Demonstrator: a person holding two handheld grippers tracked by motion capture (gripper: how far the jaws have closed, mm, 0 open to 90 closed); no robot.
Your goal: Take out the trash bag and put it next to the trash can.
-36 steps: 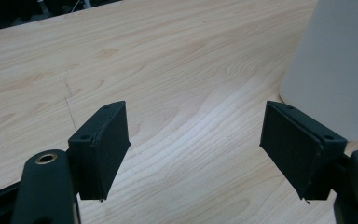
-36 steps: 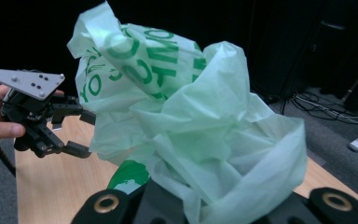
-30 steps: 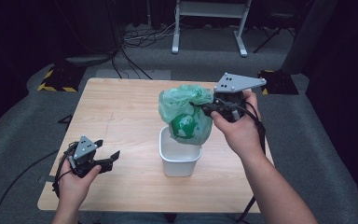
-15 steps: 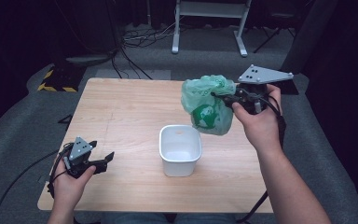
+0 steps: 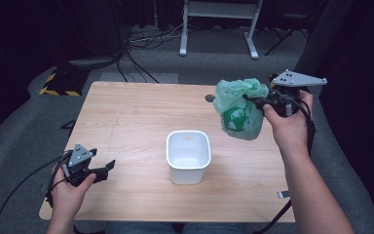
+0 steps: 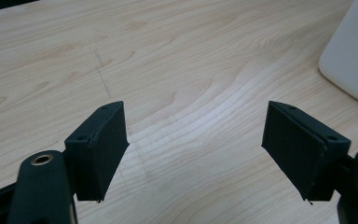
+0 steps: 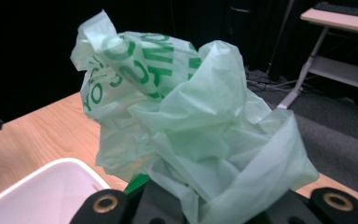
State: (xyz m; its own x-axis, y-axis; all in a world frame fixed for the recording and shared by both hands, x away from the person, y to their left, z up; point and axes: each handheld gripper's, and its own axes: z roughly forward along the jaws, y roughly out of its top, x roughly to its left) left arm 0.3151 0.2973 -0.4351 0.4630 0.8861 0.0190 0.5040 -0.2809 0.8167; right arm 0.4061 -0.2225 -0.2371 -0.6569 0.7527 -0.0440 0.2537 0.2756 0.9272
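On a light wooden table [image 5: 126, 122] ringed by dark floor, a white plastic bin [image 5: 188, 156] stands empty. To its upper right, off the table and clear of the bin, the right gripper [image 5: 253, 100] holds a crumpled green printed plastic bag [image 5: 238, 114], jaws pinched tight on its top. Left of the bin, near the table's front edge, the left gripper [image 5: 104, 168] sits with jaws spread wide, empty.

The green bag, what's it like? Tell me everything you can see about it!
The green bag is thin, crinkly, see-through plastic with darker green letters and a round green print. It is bunched up and puffy. The right claw pinches its gathered top, so it hangs in the air over the right side of the wooden table, beside the white tub, not in it. Nothing else touches it.
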